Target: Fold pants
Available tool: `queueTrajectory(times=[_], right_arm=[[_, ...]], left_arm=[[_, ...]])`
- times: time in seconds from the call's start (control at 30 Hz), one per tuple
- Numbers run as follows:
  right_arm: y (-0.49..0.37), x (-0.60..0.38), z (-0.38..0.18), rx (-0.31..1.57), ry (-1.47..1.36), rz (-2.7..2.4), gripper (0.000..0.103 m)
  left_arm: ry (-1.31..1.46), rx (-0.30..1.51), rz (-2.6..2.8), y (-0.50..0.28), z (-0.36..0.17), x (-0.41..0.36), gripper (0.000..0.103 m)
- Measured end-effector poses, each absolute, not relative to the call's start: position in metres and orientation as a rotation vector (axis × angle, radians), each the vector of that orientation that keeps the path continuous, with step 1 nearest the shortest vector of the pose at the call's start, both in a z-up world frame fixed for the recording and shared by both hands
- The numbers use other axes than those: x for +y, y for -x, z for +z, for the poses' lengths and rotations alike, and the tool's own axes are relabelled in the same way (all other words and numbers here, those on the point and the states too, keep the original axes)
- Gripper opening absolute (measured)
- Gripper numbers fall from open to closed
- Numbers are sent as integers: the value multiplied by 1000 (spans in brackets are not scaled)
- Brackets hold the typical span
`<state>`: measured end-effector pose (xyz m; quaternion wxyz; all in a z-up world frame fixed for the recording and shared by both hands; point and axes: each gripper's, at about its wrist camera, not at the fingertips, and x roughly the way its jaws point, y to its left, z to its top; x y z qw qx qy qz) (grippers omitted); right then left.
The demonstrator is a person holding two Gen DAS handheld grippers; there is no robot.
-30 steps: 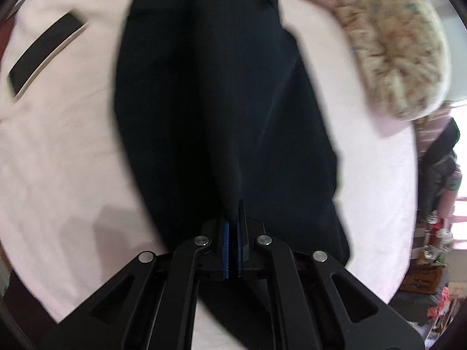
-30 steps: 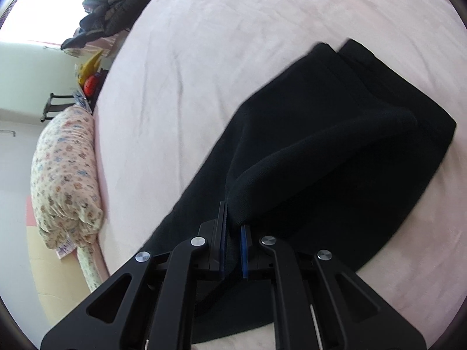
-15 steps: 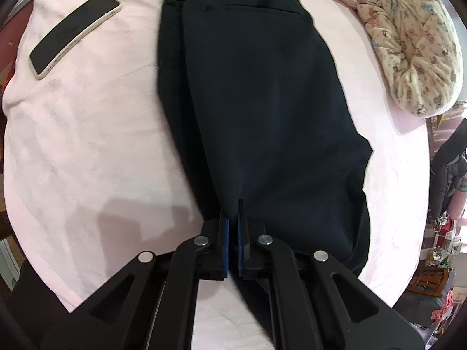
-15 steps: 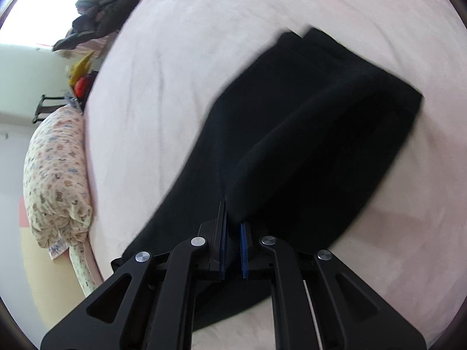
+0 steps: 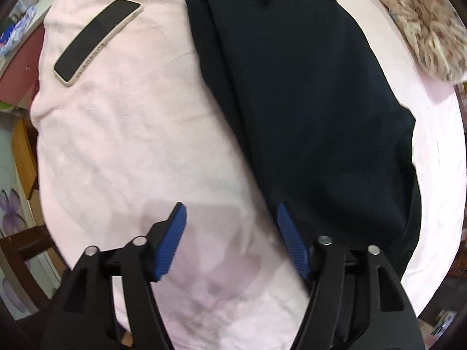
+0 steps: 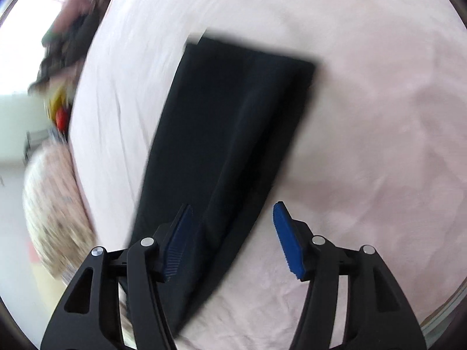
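One pair of black pants (image 5: 306, 96) lies flat on the pink bedsheet (image 5: 140, 134), folded lengthwise so one leg is stacked on the other, with a narrow strip of the lower layer showing along the side nearer the smartphone. In the left wrist view the waistband end with a pocket slit sits at the far end of the pants, and the garment runs back toward the camera, passing under the right-hand finger of the left claw (image 5: 230, 233). That claw is spread wide, its two blue pads (image 5: 172, 242) well apart, gripping nothing; the bare sheet shows between them and the edge of the pants lies just beside the pad on the pants' side.

One smartphone (image 5: 97, 40), dark screen up in a pale case, rests on the sheet beside the pants, apart from them. One floral pillow (image 5: 423, 23) lies on the other side of the pants, near their waistband end.

In the blurred right wrist view the pants (image 6: 233, 134) show as a long dark band whose hem ends lie far from the camera. The right claw (image 6: 232, 233) is also spread wide and holds nothing; its left-hand blue pad (image 6: 178, 242) hovers over the pants' edge, while the other is over bare sheet (image 6: 364, 145). The same floral pillow (image 6: 52, 210) appears beyond the pants
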<state>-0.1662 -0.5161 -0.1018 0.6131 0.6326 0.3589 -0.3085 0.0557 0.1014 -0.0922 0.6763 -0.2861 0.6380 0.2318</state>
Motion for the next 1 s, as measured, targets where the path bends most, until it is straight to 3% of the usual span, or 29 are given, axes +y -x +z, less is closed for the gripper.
queueTrajectory(times=[0.07,0.2,0.53,0.67,1.0], right_arm=[[177,-530,-105,753,-1524,-744,59],[176,-544,-114,684,-1583,-755,53],[171,-554,-129,733,-1549,-755,44],[173,-561,-137,747,-1540,-731,5],[173,-566,-93,675,-1381,-624,3]], left_arm=[[590,1460,496,-48,-89,94,77],[463,1495,380,-33,-83,71,79],[393,1564,168,1,-83,20,85],[387,1553,159,13,-79,18,88],[369,1561,134,32,-71,2,88]])
